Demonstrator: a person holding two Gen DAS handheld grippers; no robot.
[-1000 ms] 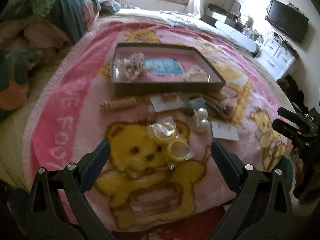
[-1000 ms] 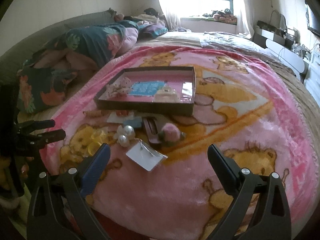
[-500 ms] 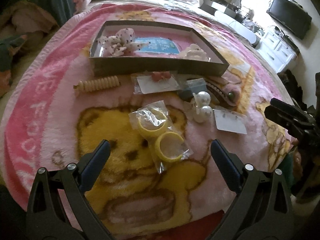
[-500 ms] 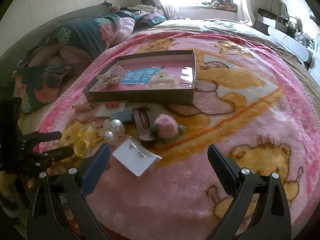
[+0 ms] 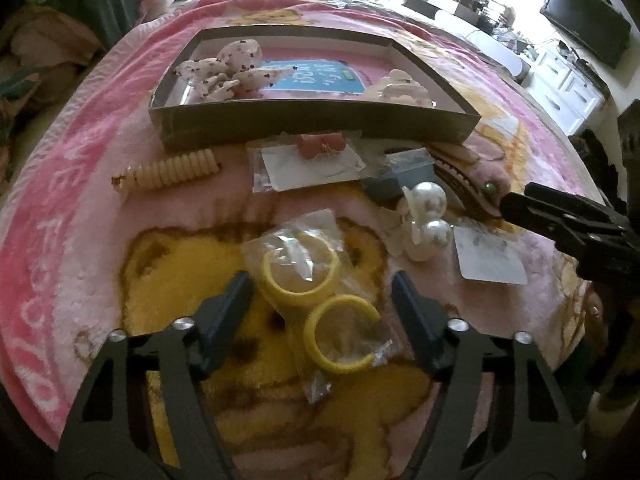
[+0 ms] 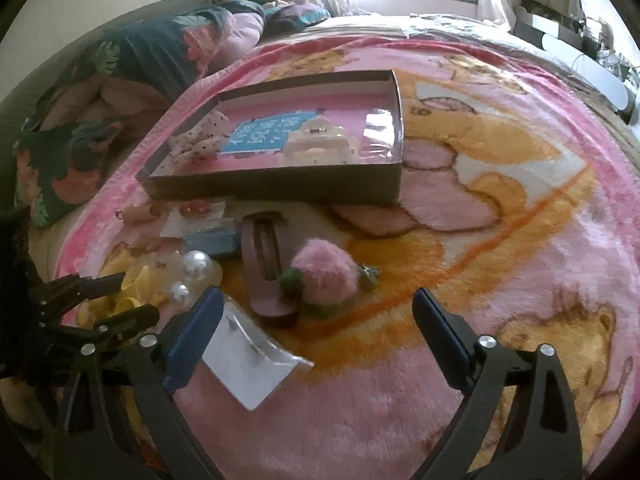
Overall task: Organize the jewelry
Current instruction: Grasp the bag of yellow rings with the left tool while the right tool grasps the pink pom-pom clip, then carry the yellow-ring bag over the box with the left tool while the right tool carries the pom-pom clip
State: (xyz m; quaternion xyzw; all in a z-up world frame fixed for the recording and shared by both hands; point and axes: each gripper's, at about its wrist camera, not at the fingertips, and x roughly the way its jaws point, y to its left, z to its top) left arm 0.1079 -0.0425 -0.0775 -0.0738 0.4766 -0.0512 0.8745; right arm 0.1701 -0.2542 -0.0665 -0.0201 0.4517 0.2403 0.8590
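A clear bag with two yellow hoops (image 5: 316, 284) lies on the pink blanket. My left gripper (image 5: 322, 300) is open, its fingers either side of the bag. A shallow brown box (image 5: 312, 120) holds a spotted bow (image 5: 224, 68) and a white clip (image 5: 396, 88). In front lie a cream spiral tie (image 5: 172, 168), a carded red piece (image 5: 320, 148), pearl earrings (image 5: 428, 216) and a white card (image 5: 488, 256). My right gripper (image 6: 316, 332) is open and empty, above the blanket near a white earring card (image 6: 252, 360) and a pink pompom clip (image 6: 324, 276).
The bed's near edge runs just below both grippers. Floral pillows (image 6: 120, 80) lie at the far left. A TV (image 5: 584, 28) and white drawers (image 5: 568, 88) stand to the right of the bed. The right gripper shows in the left wrist view (image 5: 568, 220).
Both grippers moved forward and down toward the blanket. The left gripper's fingers have narrowed and now flank the bag of yellow hoops. The right gripper came closer to the white card.
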